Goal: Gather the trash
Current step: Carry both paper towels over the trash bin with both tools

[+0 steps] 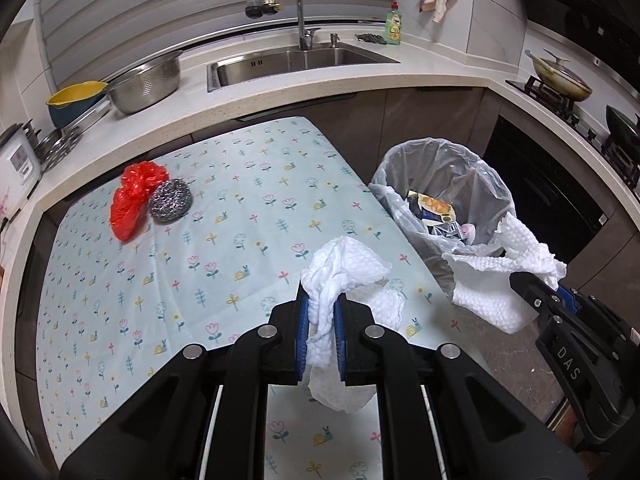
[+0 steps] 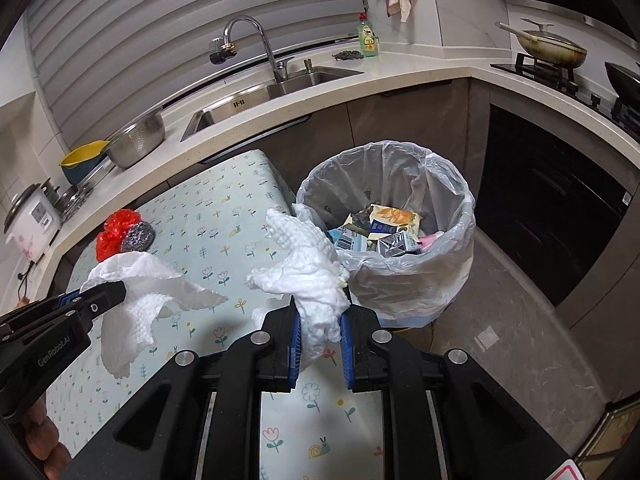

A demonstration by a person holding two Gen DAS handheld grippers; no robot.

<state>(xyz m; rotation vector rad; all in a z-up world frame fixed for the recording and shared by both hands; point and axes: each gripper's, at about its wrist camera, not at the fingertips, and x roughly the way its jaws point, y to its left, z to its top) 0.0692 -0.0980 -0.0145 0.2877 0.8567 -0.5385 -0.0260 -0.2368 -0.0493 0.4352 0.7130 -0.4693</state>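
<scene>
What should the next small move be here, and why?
Probably carry both tongs on over the lined bin and let go. The left tongs and right tongs are each shut on a crumpled paper towel, neither wad is over the bin's mouth yet, and the bin stands just beside the table.

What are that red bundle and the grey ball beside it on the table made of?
The red bundle looks like thin plastic film, likely a bag: glossy, translucent, crinkled into folds. The grey ball looks like a steel-wire scouring pad: coiled metallic strands with small glints. Neither can be confirmed by sight alone.
</scene>
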